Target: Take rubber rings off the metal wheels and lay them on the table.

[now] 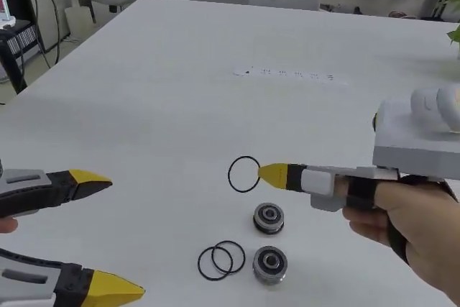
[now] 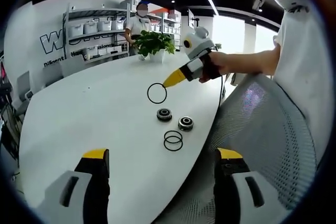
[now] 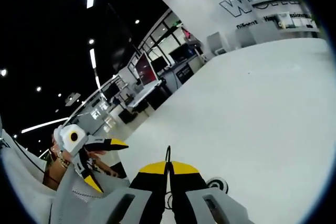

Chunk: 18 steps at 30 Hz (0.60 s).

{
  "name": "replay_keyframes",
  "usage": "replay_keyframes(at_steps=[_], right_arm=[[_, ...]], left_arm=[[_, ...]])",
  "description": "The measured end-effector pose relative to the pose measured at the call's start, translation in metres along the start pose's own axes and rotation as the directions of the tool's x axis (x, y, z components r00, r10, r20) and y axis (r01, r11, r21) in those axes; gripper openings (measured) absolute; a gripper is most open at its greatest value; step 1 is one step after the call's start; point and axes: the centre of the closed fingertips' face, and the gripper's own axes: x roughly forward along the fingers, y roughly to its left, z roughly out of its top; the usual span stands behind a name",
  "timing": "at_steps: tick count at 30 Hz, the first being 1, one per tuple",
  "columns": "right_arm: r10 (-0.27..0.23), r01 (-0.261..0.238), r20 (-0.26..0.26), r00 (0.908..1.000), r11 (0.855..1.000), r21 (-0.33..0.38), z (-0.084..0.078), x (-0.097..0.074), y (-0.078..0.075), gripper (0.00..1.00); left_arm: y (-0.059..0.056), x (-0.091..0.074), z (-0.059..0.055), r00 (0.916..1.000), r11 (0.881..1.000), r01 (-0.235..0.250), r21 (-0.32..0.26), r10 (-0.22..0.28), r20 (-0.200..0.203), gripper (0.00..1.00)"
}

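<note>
Just beyond the metal wheels [image 1: 269, 218] on the table [image 1: 180, 106], the right gripper [image 1: 267, 173] pinches one rubber ring [image 1: 244, 175], jaws closed. Two more rings [image 1: 221, 259] lie left of the wheels. The left gripper [image 1: 123, 238] gapes wide, empty. The table's printed line [image 1: 287, 73] is too blurred to read.

Yellow tips, black jaws and grey bodies are seen on the left hand-held gripper [image 1: 123, 238], at 8 o'clock, and the right hand-held gripper [image 1: 264, 173], at 3 o'clock. A black strap [image 1: 359, 193] is worn on the right hand [image 1: 410, 228], and a white sleeve [image 2: 296, 56] is worn.
</note>
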Motion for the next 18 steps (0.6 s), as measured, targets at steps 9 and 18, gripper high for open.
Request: replay_keyframes(at_steps=[9, 18], right_arm=[[0.027, -0.029, -0.064, 0.9976, 0.999, -0.033, -0.015, 0.008, 0.009, 0.00], [0.049, -0.060, -0.147, 0.9879, 0.996, -0.067, -0.036, 0.018, 0.018, 0.00]], left_arm=[[-0.004, 0.002, -0.003, 1.0000, 1.000, 0.004, -0.013, -0.004, -0.004, 0.80], [-0.005, 0.003, -0.005, 1.0000, 1.000, 0.007, -0.029, -0.007, 0.001, 0.80]])
